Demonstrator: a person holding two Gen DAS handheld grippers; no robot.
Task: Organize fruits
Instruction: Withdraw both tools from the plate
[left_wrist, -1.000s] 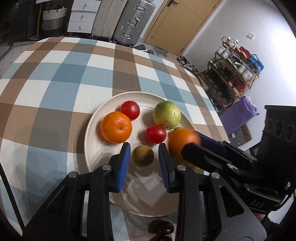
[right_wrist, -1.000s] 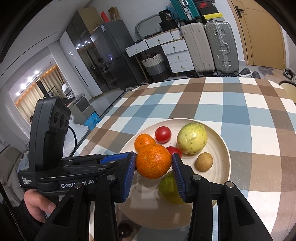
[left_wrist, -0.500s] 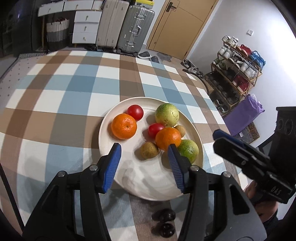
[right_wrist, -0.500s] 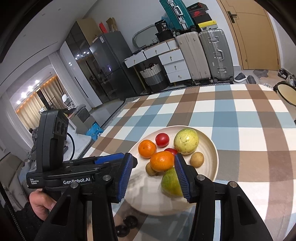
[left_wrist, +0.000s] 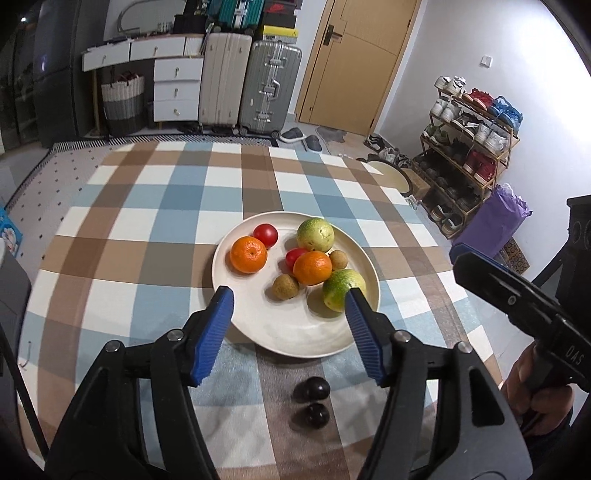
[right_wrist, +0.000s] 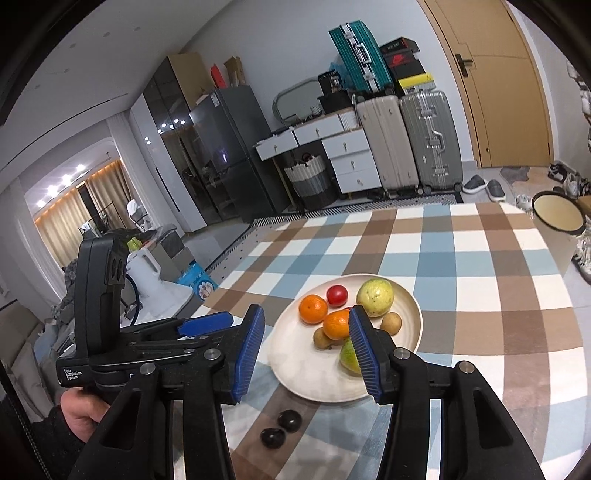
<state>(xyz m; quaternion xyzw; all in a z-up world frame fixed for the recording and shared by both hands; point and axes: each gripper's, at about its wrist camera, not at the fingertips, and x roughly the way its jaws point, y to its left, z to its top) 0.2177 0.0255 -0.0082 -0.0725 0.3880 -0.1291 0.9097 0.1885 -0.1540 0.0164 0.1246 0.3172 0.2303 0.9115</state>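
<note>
Fruits are sitting on the cream plate (left_wrist: 236, 317) at the checked desk's (left_wrist: 147, 229) centre: two oranges (left_wrist: 248, 254), two tomatoes (left_wrist: 265, 235). Left gripper (left_wrist: 288, 314) jaws are opening, empty; right gripper (right_wrist: 306, 343) jaws are released, empty. Two dark fruits (left_wrist: 311, 389) are lying at six o'clock.

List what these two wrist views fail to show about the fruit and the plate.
- Left wrist view: the green fruit is partly covered by a blue fingertip.
- Right wrist view: the same green fruit and one orange are partly behind a fingertip.
- Both views: the two dark fruits off the plate are too dark to identify.
- Right wrist view: one tomato is almost fully hidden behind that orange.
</note>
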